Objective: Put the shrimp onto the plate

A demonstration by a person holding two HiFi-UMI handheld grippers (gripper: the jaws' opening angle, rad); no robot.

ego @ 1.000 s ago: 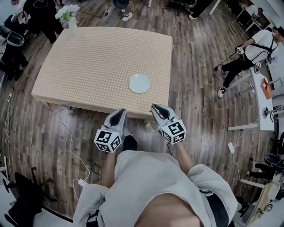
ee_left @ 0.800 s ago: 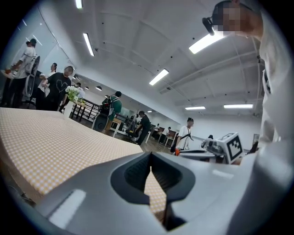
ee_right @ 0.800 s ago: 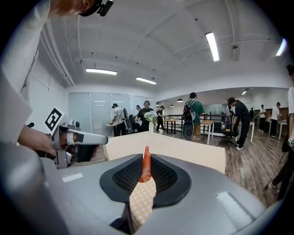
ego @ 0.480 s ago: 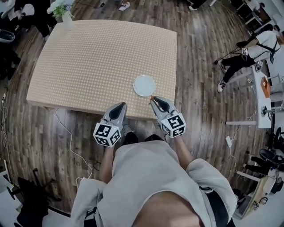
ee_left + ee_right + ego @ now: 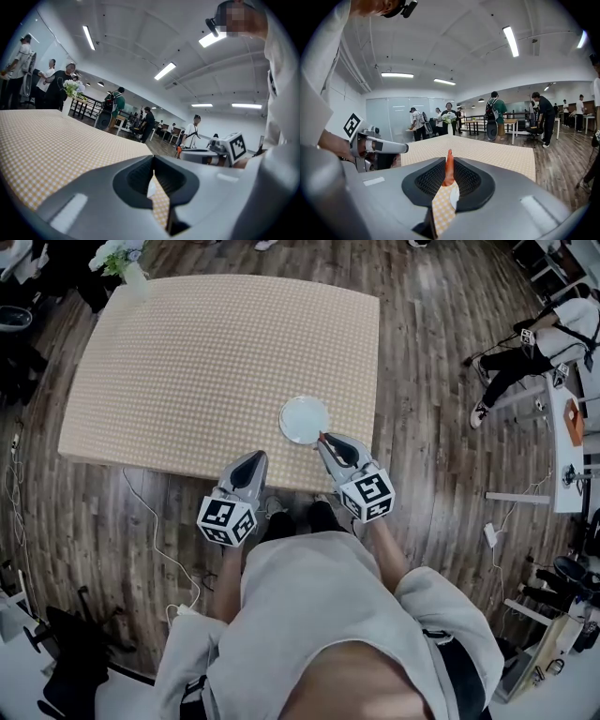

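Right now the right gripper [image 5: 449,161] has its jaws clamped on the shrimp [image 5: 449,172], tail poking past the tips, at the plate's [image 5: 300,416] near rim (bench [image 5: 187,362] edge); the left gripper [image 5: 256,457] has its jaws closed, empty.

Both grippers are plain grey with black ribbed pads and a cube of black-and-white square markers each, so the left gripper [image 5: 254,458] and right gripper [image 5: 322,438] match, except there's a bright orange shrimp [image 5: 449,168] between the right one's pads. Right ahead of the right gripper's tips is a plain white plate [image 5: 304,419], on a table [image 5: 206,352] covered in tiny tan-and-cream checks. Below both grippers the floor [image 5: 422,427] is dark brown wood planks, with a white cable [image 5: 150,531] on the left gripper's side, and the person's top [image 5: 309,615] is pale grey.
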